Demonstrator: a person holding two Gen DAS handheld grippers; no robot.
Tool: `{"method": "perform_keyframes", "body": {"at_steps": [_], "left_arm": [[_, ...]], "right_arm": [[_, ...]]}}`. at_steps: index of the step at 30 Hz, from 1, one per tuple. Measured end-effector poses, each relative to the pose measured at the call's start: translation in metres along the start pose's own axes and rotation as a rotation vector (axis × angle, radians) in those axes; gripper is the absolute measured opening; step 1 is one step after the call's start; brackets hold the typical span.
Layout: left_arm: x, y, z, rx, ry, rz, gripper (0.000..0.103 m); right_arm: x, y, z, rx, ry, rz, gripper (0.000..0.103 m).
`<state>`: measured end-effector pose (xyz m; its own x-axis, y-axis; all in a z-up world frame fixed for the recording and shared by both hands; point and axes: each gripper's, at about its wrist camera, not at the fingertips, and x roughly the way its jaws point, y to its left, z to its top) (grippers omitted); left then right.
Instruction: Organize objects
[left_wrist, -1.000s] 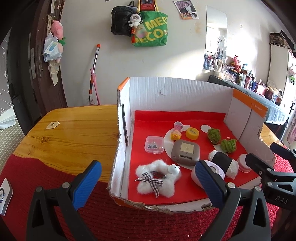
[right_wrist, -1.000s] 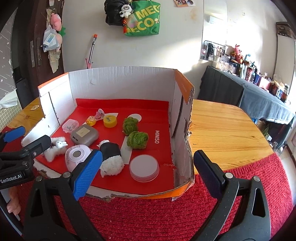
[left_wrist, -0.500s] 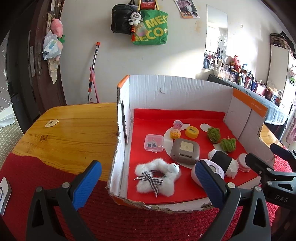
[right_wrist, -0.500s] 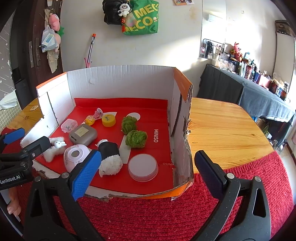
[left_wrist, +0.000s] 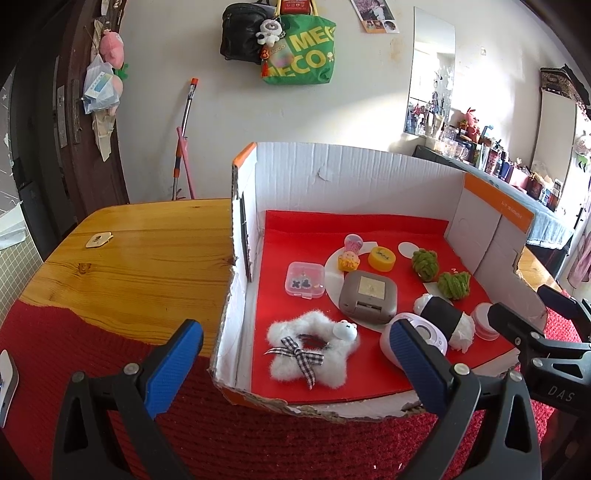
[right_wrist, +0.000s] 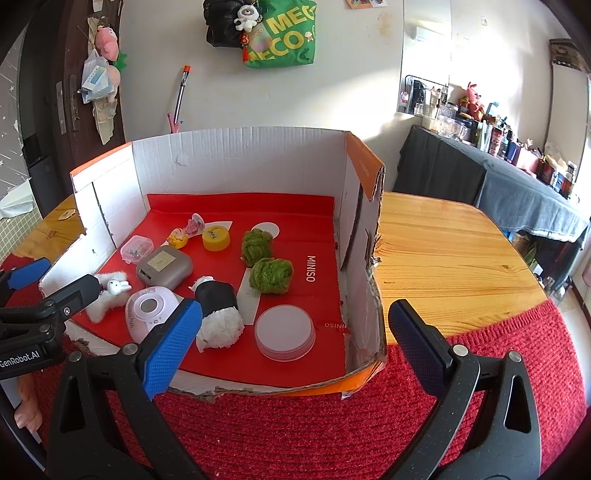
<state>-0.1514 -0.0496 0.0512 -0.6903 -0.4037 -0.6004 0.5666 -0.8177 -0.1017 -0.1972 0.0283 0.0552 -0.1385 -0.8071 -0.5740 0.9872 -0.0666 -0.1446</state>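
- Small objects, among them a fluffy white star (left_wrist: 308, 349) and a grey case (left_wrist: 368, 294), are lying inside the cardboard box (left_wrist: 332, 173).
- We are holding our left gripper (left_wrist: 295, 365) and right gripper (right_wrist: 295, 347) wide open, empty, before its low front edge.
- The box is sitting on a wooden table (left_wrist: 147, 251).

left gripper (left_wrist: 295, 350): black plastic arms, silver screws, blue textured fingers (left_wrist: 173, 363) | right gripper (right_wrist: 295, 332): same, "GenRobot.AI" marking
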Motion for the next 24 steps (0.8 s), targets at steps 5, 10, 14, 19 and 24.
{"method": "perform_keyframes", "body": {"at_steps": [5, 10, 14, 19, 24], "left_arm": [[0.0004, 0.0006, -0.0003, -0.003, 0.001, 0.002, 0.103], [0.0014, 0.0008, -0.0007, -0.007, 0.007, 0.0, 0.103], [0.002, 0.001, -0.0004, -0.013, 0.01, 0.003, 0.103], [0.0027, 0.0014, -0.0005, -0.015, 0.012, 0.004, 0.103], [0.003, 0.0016, -0.0006, -0.018, 0.014, 0.006, 0.103]], "right_arm": [[0.001, 0.0, -0.0003, -0.001, 0.001, -0.001, 0.103], [0.0015, -0.0001, -0.0007, -0.001, 0.004, 0.0, 0.103], [0.0024, -0.0003, -0.0015, -0.001, 0.006, -0.001, 0.103], [0.0021, -0.0006, -0.0018, -0.002, 0.005, -0.002, 0.103], [0.0023, -0.0009, -0.0015, -0.003, 0.006, -0.001, 0.103]]}}
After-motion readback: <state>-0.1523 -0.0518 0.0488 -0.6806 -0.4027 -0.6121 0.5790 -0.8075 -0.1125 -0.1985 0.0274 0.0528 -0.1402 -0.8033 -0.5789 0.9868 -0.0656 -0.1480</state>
